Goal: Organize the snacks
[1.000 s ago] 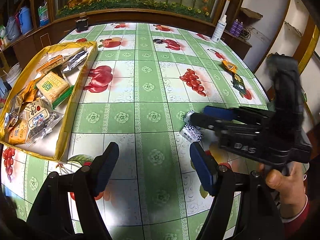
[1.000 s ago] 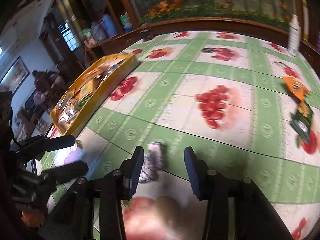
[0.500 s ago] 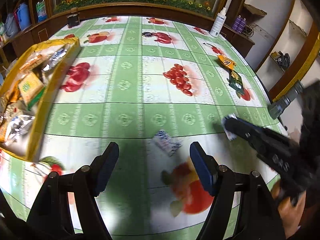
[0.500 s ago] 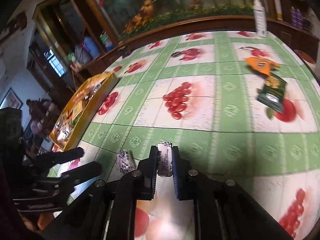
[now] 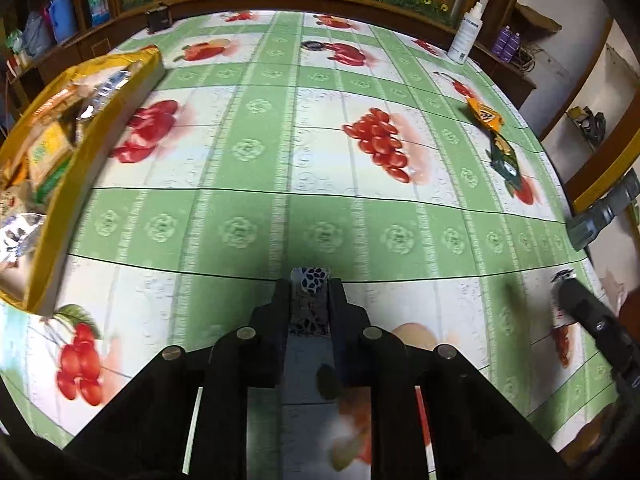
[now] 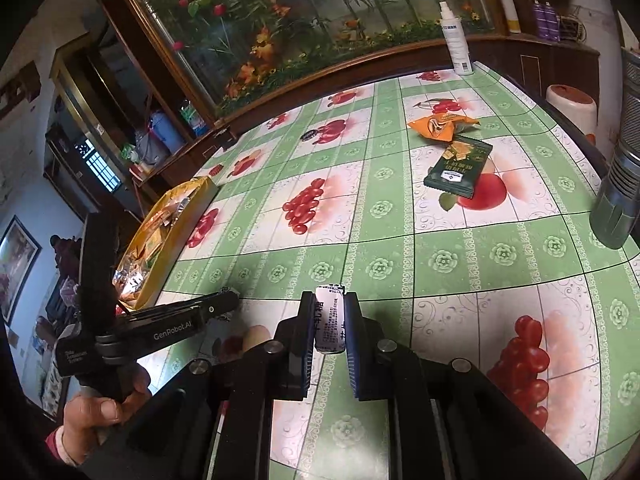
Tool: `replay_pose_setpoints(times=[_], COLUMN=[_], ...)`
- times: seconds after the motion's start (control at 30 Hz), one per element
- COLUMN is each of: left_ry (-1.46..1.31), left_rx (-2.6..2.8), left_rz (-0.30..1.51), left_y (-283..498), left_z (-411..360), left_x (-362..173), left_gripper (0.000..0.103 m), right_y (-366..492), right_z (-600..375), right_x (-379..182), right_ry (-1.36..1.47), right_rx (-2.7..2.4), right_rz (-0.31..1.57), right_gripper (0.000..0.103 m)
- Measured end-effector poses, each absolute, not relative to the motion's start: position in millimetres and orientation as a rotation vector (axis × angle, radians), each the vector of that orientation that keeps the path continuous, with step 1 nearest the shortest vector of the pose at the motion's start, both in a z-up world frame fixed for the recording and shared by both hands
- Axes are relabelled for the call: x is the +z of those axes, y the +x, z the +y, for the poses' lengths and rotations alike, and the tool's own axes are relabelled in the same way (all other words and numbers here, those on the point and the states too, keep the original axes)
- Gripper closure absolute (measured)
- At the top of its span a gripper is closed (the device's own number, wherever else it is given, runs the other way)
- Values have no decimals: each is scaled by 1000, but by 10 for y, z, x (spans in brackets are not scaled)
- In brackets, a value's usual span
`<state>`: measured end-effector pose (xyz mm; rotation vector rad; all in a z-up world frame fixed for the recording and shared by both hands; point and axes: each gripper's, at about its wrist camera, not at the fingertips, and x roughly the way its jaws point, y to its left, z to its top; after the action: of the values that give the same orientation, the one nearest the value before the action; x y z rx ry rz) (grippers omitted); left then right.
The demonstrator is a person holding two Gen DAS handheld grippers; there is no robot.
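- Both grippers have closed since a second ago: left gripper (image 5: 310, 300) is closing on the spotted packet (image 5: 311, 280), right gripper (image 6: 329, 320) is clamped on the white packet (image 6: 329, 320).
- Yellow tray (image 5: 80, 160) lies far left, nearer the left hand.

Left gripper (image 6: 228, 300) arm, to the left of the right gripper (image 6: 329, 312): white lettering is reading "GenRobot.AI".
Left gripper handle block, below that arm: small white print is showing, too fine to read.
White candy wrapper (image 6: 329, 318), between the right gripper's pads: dark Chinese characters are running lengthwise, with fine print beside them; none can be made out with certainty.
Green snack packet (image 6: 458, 168), well ahead and to the right of the right gripper: a white label patch is showing, its text too small to read.
Orange snack packet (image 6: 438, 126), just beyond the green one: a dark emblem is showing, no legible words.
White spray bottle (image 6: 456, 46), far ahead: label illegible.
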<state>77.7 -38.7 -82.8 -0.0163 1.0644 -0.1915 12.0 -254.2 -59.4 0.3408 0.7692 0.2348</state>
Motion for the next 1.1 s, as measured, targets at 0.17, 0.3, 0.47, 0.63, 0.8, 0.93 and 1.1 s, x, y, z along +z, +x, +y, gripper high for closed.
replay_pose_setpoints(times=[0.17, 0.3, 0.47, 0.63, 0.8, 0.93, 1.1], left_ry=[23, 62, 92, 94, 88, 83, 68], left_rx=[-129, -85, -53, -18, 16, 40, 49], left_rz=[981, 898, 814, 780, 762, 743, 733], left_y=[634, 516, 391, 373, 374, 376, 377], left_z=[-207, -114, 1, 138, 269, 372, 467], left_x=[-674, -501, -320, -255, -231, -197, -157], left_gripper=[88, 88, 88, 87, 87, 87, 87], right_y=[71, 73, 73, 84, 106, 146, 222], right_z=[-2393, -2246, -2048, -1838, -1679, -1574, -1468], right_x=[-510, -499, -519, -516, -470, -436, -409], right_ry=[328, 322, 314, 296, 278, 274, 277], right_rx=[262, 288, 323, 358, 383, 400, 432], right_rz=[743, 741, 751, 759, 758, 753, 758], right_gripper=[88, 89, 89, 89, 89, 88, 88])
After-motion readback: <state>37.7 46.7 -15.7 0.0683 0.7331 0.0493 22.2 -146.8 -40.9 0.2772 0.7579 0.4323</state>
